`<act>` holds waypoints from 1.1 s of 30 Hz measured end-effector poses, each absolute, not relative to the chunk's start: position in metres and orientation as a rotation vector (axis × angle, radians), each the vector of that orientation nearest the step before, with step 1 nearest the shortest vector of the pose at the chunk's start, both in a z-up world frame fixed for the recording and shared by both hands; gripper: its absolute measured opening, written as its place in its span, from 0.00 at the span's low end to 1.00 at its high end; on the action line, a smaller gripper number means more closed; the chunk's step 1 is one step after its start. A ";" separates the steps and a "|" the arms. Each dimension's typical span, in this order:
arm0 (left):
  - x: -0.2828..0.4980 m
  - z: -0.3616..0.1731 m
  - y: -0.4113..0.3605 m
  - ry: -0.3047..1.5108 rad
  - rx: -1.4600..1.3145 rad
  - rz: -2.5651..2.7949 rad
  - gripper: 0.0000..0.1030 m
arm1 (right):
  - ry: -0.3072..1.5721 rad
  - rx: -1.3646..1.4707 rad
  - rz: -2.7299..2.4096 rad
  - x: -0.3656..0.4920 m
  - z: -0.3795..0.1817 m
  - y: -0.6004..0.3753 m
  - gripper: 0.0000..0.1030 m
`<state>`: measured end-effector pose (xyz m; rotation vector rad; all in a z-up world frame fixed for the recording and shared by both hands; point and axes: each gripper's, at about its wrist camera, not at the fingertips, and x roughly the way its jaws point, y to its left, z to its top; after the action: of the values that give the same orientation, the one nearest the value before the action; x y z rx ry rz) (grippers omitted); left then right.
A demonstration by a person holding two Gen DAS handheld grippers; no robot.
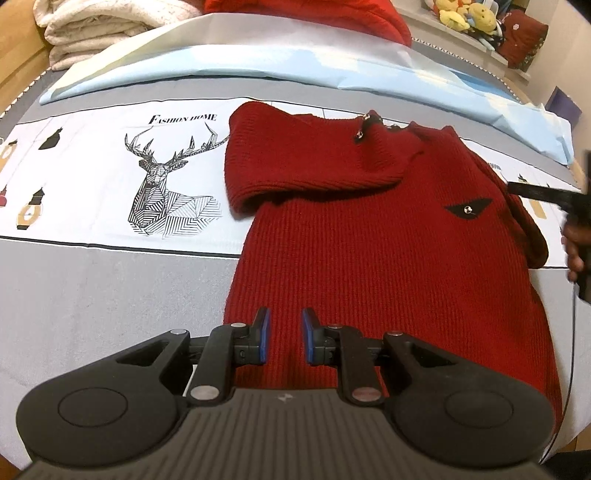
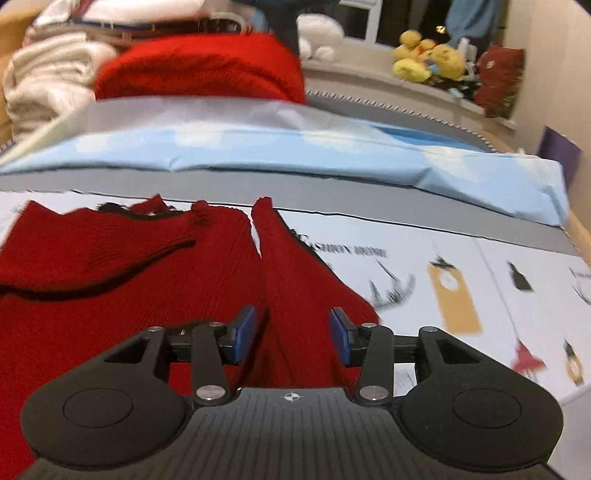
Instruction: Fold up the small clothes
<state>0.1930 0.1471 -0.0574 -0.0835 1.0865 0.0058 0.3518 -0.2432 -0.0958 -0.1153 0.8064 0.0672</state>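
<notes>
A small dark red knit sweater (image 1: 369, 236) lies flat on a printed sheet, its left sleeve (image 1: 303, 162) folded across the chest. My left gripper (image 1: 285, 332) is open over the sweater's bottom hem, nothing between its blue pads. In the right wrist view the sweater (image 2: 110, 295) fills the left side and its right sleeve (image 2: 295, 288) runs between the jaws. My right gripper (image 2: 293, 332) is open around that sleeve. The right gripper also shows at the left wrist view's right edge (image 1: 546, 195), beside the sleeve.
The white sheet with a deer print (image 1: 162, 184) covers a grey bed. A light blue folded sheet (image 1: 258, 62) lies behind, with cream blankets (image 1: 92, 29), a red garment pile (image 2: 199, 70) and plush toys (image 2: 432, 59) farther back.
</notes>
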 end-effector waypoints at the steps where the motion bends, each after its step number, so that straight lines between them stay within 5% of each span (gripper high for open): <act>1: 0.195 -0.058 0.147 1.091 -0.089 0.008 0.19 | 0.831 -0.120 0.062 0.361 -0.105 -0.239 0.45; 4: 0.201 -0.059 0.147 1.091 -0.104 0.001 0.19 | 0.898 -0.153 0.043 0.396 -0.129 -0.226 0.41; 5: 0.202 -0.059 0.148 1.090 -0.104 0.003 0.19 | 0.912 -0.155 0.057 0.405 -0.133 -0.226 0.33; 6: 0.204 -0.060 0.148 1.090 -0.105 0.004 0.19 | 0.917 -0.156 0.069 0.411 -0.134 -0.228 0.13; 15: 0.210 -0.068 0.154 1.109 -0.098 0.030 0.19 | 0.381 0.397 -0.400 0.331 -0.054 -0.418 0.13; 22: 0.214 -0.079 0.136 1.133 -0.064 0.016 0.19 | 0.615 0.808 -0.631 0.256 -0.188 -0.532 0.15; 27: 0.215 -0.086 0.122 1.143 -0.044 0.013 0.19 | 0.579 0.798 -0.529 0.272 -0.190 -0.536 0.24; 33: 0.216 -0.093 0.106 1.157 -0.005 0.004 0.19 | 0.565 0.898 -0.530 0.279 -0.201 -0.559 0.15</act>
<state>0.2155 0.1056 -0.0934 -0.0049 1.1566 0.0038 0.2795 -0.5593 -0.2014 0.8982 0.5652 -0.5301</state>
